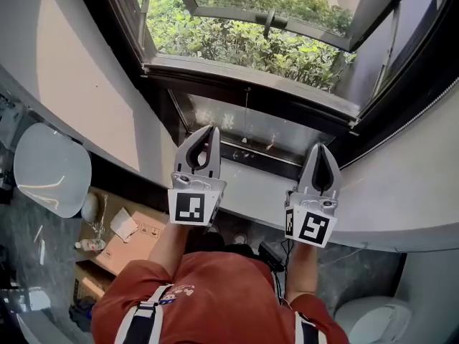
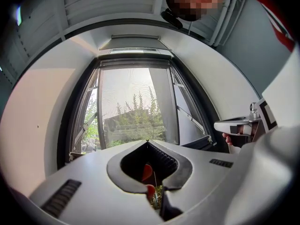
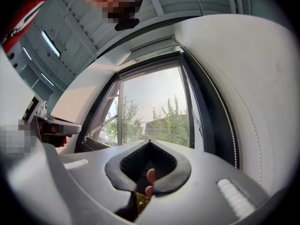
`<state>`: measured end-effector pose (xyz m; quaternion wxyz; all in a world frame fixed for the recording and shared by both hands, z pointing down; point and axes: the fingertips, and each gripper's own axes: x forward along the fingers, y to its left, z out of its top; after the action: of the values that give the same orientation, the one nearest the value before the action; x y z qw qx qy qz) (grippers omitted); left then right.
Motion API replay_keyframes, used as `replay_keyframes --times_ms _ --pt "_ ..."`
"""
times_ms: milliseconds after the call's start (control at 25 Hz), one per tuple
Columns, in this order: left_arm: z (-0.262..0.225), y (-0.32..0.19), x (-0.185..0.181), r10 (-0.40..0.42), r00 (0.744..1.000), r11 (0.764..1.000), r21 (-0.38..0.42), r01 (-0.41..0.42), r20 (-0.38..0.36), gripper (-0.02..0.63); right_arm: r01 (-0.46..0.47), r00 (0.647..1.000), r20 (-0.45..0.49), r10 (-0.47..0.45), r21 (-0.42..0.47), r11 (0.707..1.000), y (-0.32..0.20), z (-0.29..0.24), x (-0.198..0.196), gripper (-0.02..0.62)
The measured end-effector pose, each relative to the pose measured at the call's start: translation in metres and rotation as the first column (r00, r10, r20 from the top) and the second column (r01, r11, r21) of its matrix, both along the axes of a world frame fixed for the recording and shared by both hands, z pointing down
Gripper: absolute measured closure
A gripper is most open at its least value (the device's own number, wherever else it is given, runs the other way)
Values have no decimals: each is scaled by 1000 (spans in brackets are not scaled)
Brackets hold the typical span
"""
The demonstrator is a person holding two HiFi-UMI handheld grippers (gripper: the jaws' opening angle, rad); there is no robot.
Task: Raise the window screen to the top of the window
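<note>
Head view: a window (image 1: 237,34) is being shown at the top, set in a dark frame (image 1: 251,84), with bushes being seen through the upper opening. Below the crossbar a hazy lower pane (image 1: 287,131) is being shown, with a thin cord (image 1: 245,117) hanging before it; mesh or glass cannot be told. A white sill (image 1: 254,188) is running under it, and curved white walls (image 1: 79,84) are closing in on both sides. The left gripper (image 1: 212,130) and right gripper (image 1: 320,147) are being held over the sill, well apart, tips pointed at the lower pane; contact cannot be told. On the grey floor below, a cardboard box (image 1: 133,244) and a toilet (image 1: 376,319) are being shown.

Left gripper view: the jaws are being kept pressed tip to tip, with nothing between. The window screen (image 2: 136,102) is being taken as the hazy sheet across the middle opening, reaching the frame's head; its lower edge is being hidden by the gripper body. Open air is lying ahead of the tips.

Right gripper view: the jaws are likewise being kept together and empty. The window is being faced, and a beaded line (image 3: 231,139) is running down the right wall just beside the frame.
</note>
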<state>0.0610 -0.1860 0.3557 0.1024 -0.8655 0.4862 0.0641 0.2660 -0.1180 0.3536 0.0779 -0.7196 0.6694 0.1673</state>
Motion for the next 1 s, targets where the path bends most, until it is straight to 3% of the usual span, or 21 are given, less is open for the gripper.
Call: replay_keyframes --times_ms 520,1000 --pt "-6 -53 9 74 997 997 33 -73 -18 600 -68 996 -53 69 20 997 -37 -13 1 585" --pt "-13 -110 -2 178 984 983 53 -177 -17 600 -158 982 -101 159 19 987 -80 -27 -22 584"
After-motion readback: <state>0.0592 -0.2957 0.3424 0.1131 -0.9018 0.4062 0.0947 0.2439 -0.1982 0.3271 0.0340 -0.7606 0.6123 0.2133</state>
